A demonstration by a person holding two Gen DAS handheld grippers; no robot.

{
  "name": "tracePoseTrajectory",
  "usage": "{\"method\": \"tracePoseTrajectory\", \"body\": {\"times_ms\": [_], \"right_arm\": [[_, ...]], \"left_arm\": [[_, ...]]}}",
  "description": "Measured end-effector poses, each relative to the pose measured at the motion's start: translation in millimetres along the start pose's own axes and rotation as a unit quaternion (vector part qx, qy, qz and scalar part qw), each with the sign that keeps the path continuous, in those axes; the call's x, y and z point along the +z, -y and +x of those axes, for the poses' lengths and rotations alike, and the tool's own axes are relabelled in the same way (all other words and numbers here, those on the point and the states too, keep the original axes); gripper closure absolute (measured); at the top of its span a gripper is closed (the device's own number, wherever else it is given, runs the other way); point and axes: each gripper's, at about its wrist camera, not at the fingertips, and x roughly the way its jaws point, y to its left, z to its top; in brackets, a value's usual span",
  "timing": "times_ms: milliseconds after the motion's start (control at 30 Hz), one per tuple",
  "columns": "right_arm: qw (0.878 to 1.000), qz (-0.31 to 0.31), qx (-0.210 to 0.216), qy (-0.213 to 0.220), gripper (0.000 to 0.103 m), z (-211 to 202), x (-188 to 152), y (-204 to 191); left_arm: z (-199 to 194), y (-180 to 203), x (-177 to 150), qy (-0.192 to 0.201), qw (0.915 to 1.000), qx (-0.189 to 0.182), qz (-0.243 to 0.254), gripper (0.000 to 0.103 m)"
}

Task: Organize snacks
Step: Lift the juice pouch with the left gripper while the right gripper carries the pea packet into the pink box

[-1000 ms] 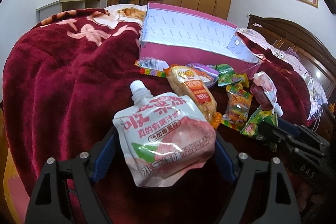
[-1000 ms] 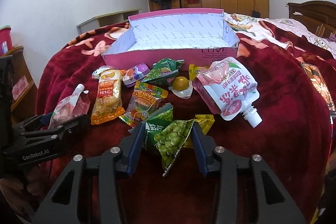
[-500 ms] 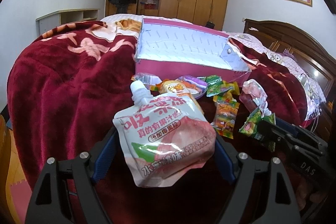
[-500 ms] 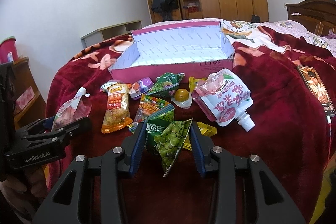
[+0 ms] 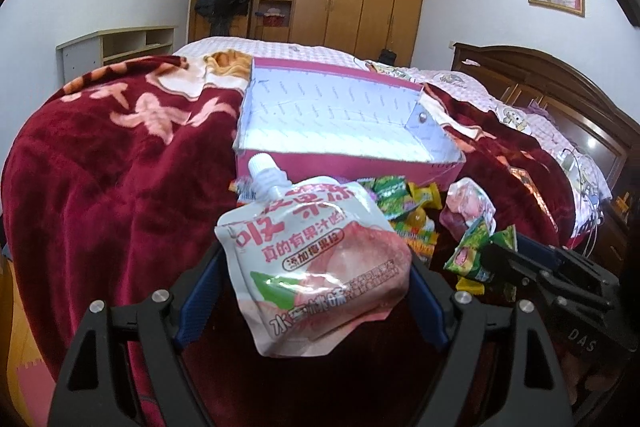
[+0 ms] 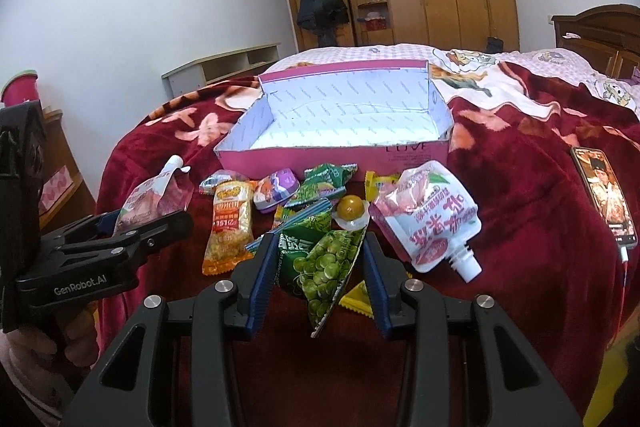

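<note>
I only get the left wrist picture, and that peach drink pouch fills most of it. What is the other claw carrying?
Observer: The right gripper is shut on a green pea packet, printed with round green peas.
Operator: Is anything hidden behind my peach pouch?
Observer: Yes, a long orange snack bag lies flat on the red blanket, in front of the pink box.
Operator: Anything on the bed that isn't a snack?
Observer: A phone with its screen lit lies on the blanket, far to the right of the snacks.
</note>
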Motion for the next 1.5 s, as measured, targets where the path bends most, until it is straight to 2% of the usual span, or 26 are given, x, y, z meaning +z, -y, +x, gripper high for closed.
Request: {"method": "tracePoseTrajectory", "body": {"times_ms": [667, 1167, 1500], "right_arm": [[1.0, 0.01, 0.002, 0.03, 0.061, 16, 53, 24], [0.998, 0.003, -0.005, 0.059, 0.06, 31, 91, 29], [0.997, 0.002, -0.018, 0.069, 0.06, 54, 107, 37]], "left_arm": [[28, 7, 49, 0.018, 0.9998, 0.0, 0.012, 0.017], [52, 17, 94, 0.05, 0.9982, 0.008, 0.032, 0.017], [92, 9, 113, 0.03, 0.9993, 0.01, 0.019, 0.017]]}}
